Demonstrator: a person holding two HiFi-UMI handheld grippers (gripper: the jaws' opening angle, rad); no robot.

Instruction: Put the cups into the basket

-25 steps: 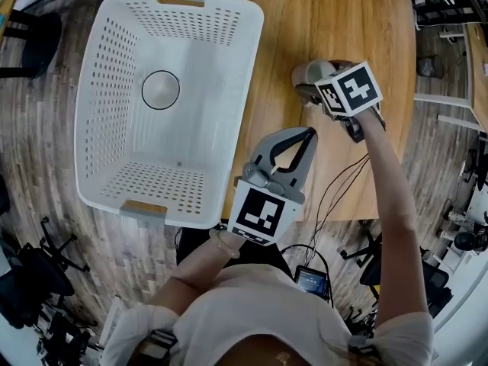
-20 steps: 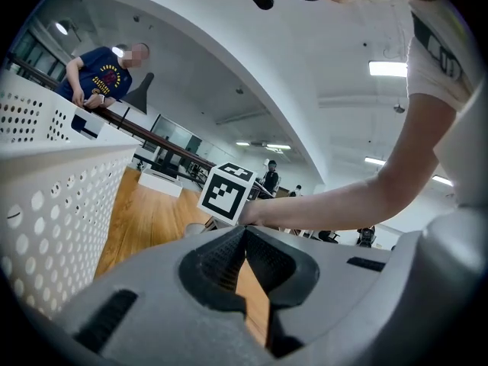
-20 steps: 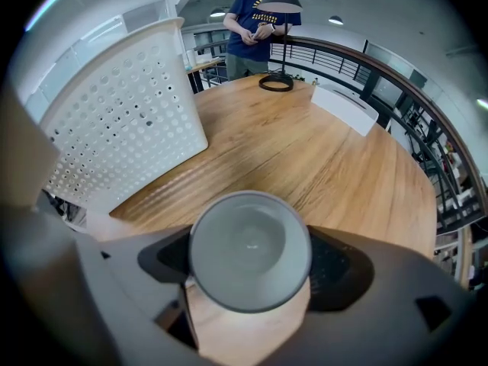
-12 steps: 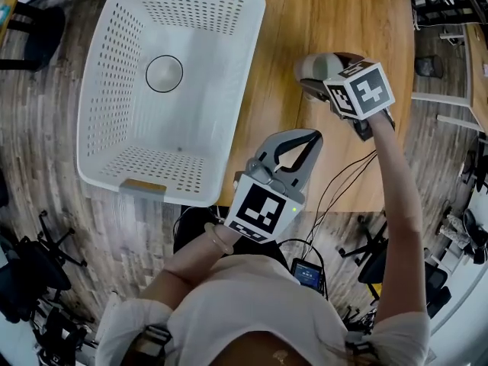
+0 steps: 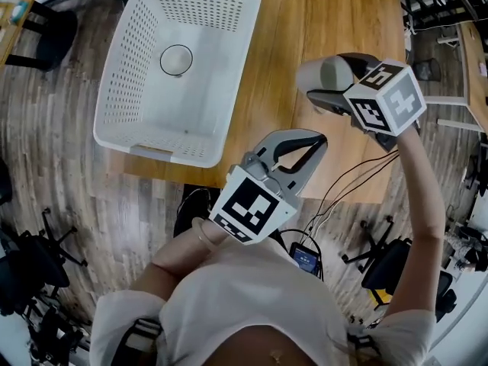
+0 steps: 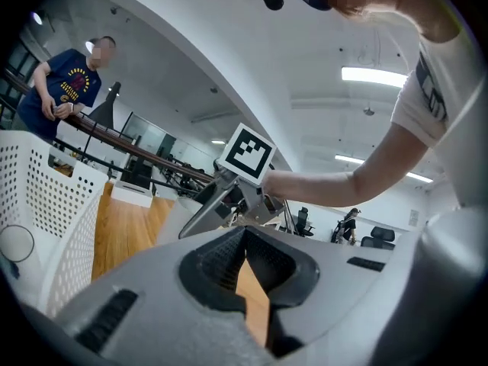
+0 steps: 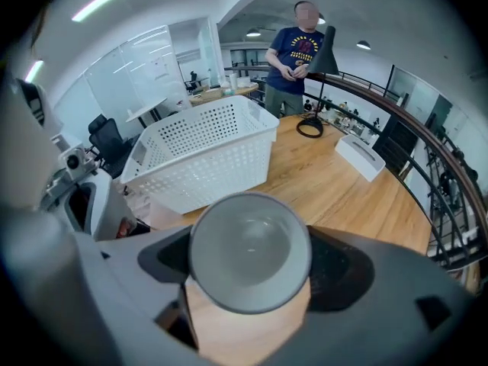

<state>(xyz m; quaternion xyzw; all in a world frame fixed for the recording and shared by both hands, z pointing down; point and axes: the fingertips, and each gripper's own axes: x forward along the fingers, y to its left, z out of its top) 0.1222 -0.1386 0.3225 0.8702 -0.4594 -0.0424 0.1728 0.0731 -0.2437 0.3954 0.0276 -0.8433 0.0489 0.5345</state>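
Head view: I record one cup (image 5: 176,59) already in the basket (image 5: 122,90), a second cup (image 5: 322,73) pinched in my right hand-held gripper (image 5: 335,81) over the bench (image 5: 305,21), not yet delivered, and my left hand-held gripper (image 5: 319,138) pressed together, empty.

Grey wood planks are covering the floor (image 5: 69,166) around the wooden tabletop (image 5: 305,21). Ceiling light strips (image 6: 374,75) are glowing overhead. A black office chair (image 7: 107,137) is standing near a glass wall (image 7: 171,59), and a dark railing (image 7: 381,94) is curving past the tabletop.
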